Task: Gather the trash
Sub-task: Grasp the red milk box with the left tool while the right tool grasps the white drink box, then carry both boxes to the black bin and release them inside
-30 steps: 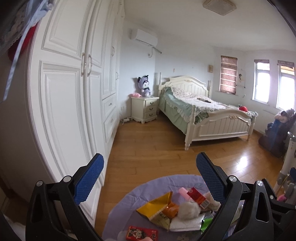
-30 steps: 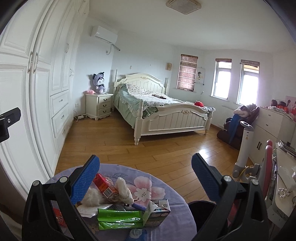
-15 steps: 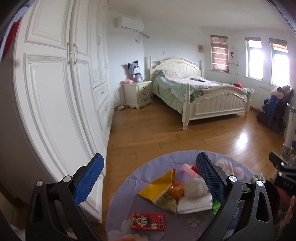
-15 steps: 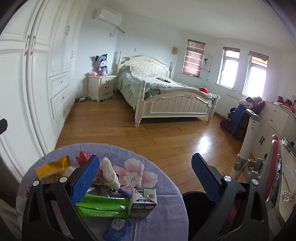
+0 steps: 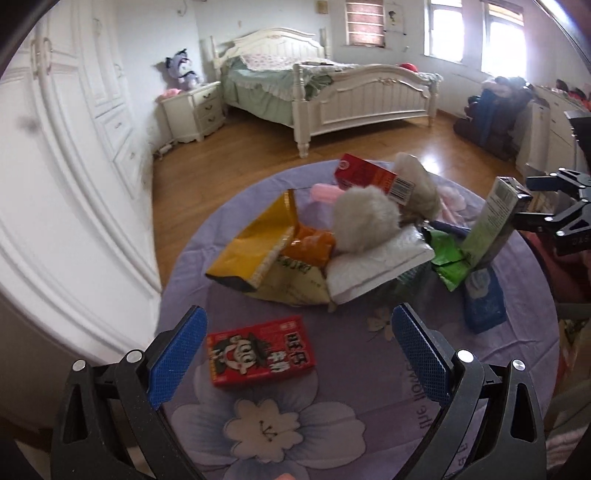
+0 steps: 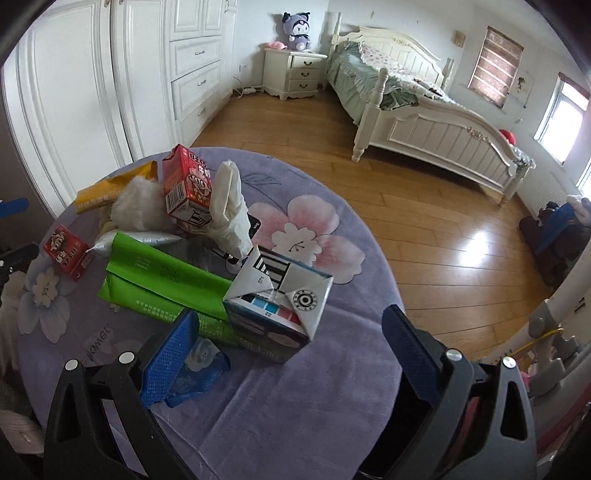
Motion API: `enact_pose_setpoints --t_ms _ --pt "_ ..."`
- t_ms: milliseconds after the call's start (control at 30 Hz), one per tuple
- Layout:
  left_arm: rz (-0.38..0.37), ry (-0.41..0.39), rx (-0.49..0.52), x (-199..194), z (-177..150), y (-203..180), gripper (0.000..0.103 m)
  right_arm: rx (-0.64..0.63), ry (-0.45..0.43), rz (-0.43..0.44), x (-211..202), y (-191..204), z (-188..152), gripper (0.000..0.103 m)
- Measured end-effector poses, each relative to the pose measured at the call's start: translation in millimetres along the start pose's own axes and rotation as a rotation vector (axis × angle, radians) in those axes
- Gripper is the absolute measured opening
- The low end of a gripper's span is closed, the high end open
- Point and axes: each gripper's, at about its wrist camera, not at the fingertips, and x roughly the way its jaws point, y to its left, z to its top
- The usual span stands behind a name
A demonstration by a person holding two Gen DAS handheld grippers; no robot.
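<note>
Trash lies heaped on the round table (image 5: 229, 229), which wears a lilac cloth printed with flowers. In the left wrist view a flat red snack box (image 5: 261, 350) lies near, apart from the pile, with a yellow wrapper (image 5: 255, 236), a white fluffy ball (image 5: 364, 218) and a red carton (image 5: 371, 177) farther off. The left gripper (image 5: 295, 354) hovers low over the near edge of the table, pointing forward and slightly down, jaws spread wide on either side of the red snack box and touching nothing. The right gripper (image 6: 291, 343) hangs over the right side of the table, tilted down, its jaws released and empty; a milk carton (image 6: 277, 306) stands upright between them, just beyond the tips, beside a green packet (image 6: 166, 280) and a blue sachet (image 6: 199, 369). Past the table lie a wooden floor (image 6: 388, 177), a white bed (image 6: 424, 110), a nightstand (image 6: 295, 72) with a plush toy (image 6: 297, 26), and white wardrobes (image 6: 92, 81) on the left.
</note>
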Motion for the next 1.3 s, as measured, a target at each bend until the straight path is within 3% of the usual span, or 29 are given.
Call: enact_pose_setpoints --t_ms 133,200,300,433,600,733,900,1033,1100,1133,1167,1300 --pt "-0.046 0.012 0.006 11.6 -3.9 4.6 0.098 0.04 0.0 0.057 21.3 1.7 0.5 0.093" --pt "-0.017 0.024 -0.019 19.1 -8.6 12.0 0.098 0.057 0.012 0.103 29.1 -0.5 0.8 0.064" --pt "0.055 0.061 -0.076 23.1 -19.6 25.7 0.098 0.064 0.003 0.145 33.1 0.5 1.3 0.049" --pt "0.088 0.136 -0.1 34.8 -32.1 26.1 0.098 0.029 -0.011 0.15 34.9 9.6 4.5 0.046" --pt "0.092 0.17 0.003 47.3 -34.7 24.1 0.098 -0.007 -0.004 0.194 35.6 21.0 9.2 0.046" --pt "-0.026 0.114 0.251 50.8 -29.5 26.6 0.098 -0.019 0.013 0.216 35.8 23.7 14.8 0.046" --pt "-0.134 0.192 0.596 76.9 -24.9 25.0 0.098 -0.039 0.025 0.202 34.3 28.7 17.9 0.046" --pt "-0.222 0.229 0.715 97.7 -22.8 20.4 0.098 -0.029 0.04 0.186 34.6 31.2 17.5 0.046" --pt "-0.305 0.241 0.699 102.2 -21.8 21.0 0.085 -0.02 0.051 0.18 36.4 31.2 16.8 0.046" --pt "-0.383 0.266 0.664 105.6 -16.8 21.8 0.064 -0.015 0.054 0.178 36.9 31.4 16.6 0.046" --pt "-0.417 0.282 0.627 106.6 -16.9 24.8 0.052 -0.008 0.055 0.178 36.3 32.0 16.4 0.046" --pt "-0.391 0.276 0.562 107.4 -16.6 26.7 0.052 0.006 0.045 0.185 29.6 34.6 15.6 0.046"
